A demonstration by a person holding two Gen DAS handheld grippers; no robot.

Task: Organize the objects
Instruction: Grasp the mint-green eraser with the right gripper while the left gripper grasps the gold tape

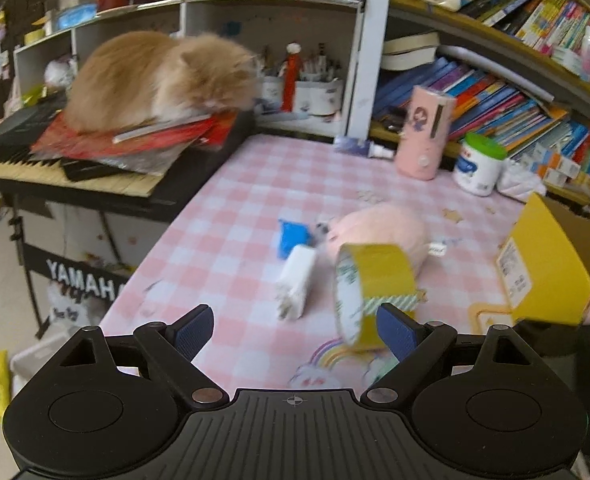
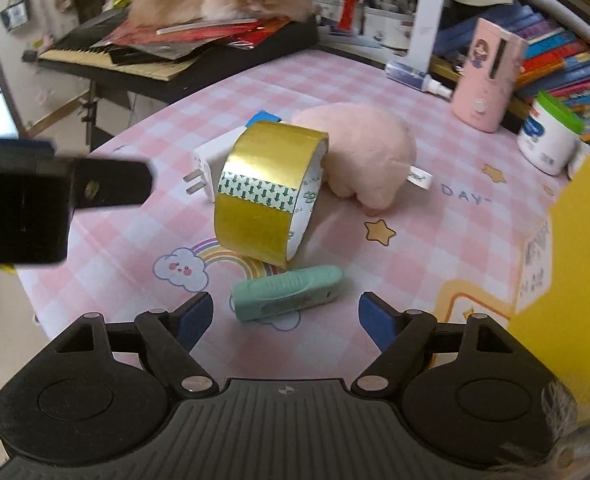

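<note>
A yellow tape roll (image 2: 269, 196) stands on edge on the pink checked table (image 2: 435, 240); it also shows in the left wrist view (image 1: 369, 286). Behind it lie a white charger plug (image 1: 297, 282), a blue packet (image 1: 293, 236) and a pink plush toy (image 2: 359, 152). A mint green device (image 2: 287, 294) lies just ahead of my right gripper (image 2: 291, 320), which is open and empty. My left gripper (image 1: 295, 330) is open and empty, its right finger close beside the tape roll. The left gripper's body (image 2: 55, 196) shows at the left of the right wrist view.
A yellow cardboard box (image 1: 551, 264) stands at the table's right. A pink canister (image 1: 425, 132) and a green-lidded white tub (image 1: 481, 164) stand near the bookshelf. An orange cat (image 1: 159, 76) lies on papers on a keyboard (image 1: 55, 168) at left.
</note>
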